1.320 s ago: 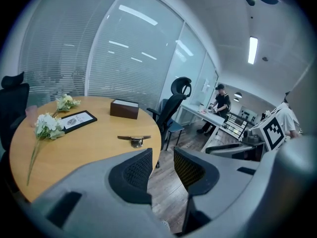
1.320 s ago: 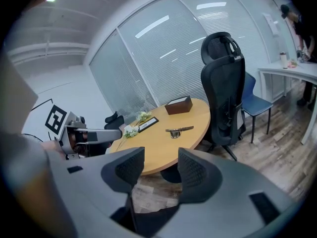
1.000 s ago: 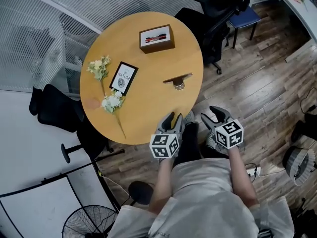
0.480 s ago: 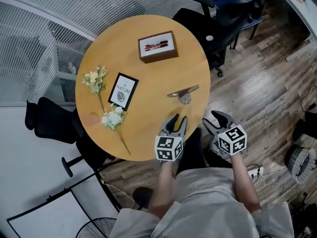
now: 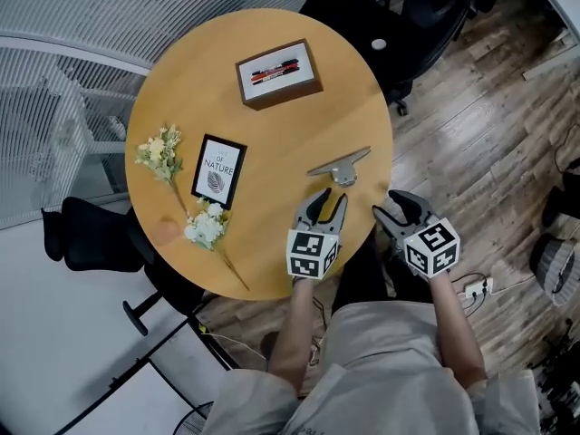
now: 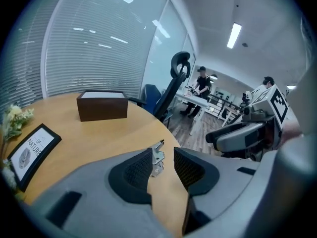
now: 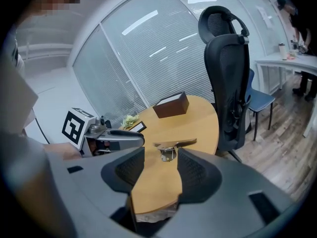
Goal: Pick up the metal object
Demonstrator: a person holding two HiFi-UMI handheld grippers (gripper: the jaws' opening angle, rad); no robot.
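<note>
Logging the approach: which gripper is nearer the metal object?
Left. The left gripper is over the table just short of the metal object; the right gripper is beyond the table's edge, farther off.

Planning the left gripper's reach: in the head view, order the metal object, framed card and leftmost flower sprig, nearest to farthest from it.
1. Metal object, just ahead of the left gripper.
2. Framed card, off to the left.
3. Flower sprig, beyond the card, by the left rim.
</note>
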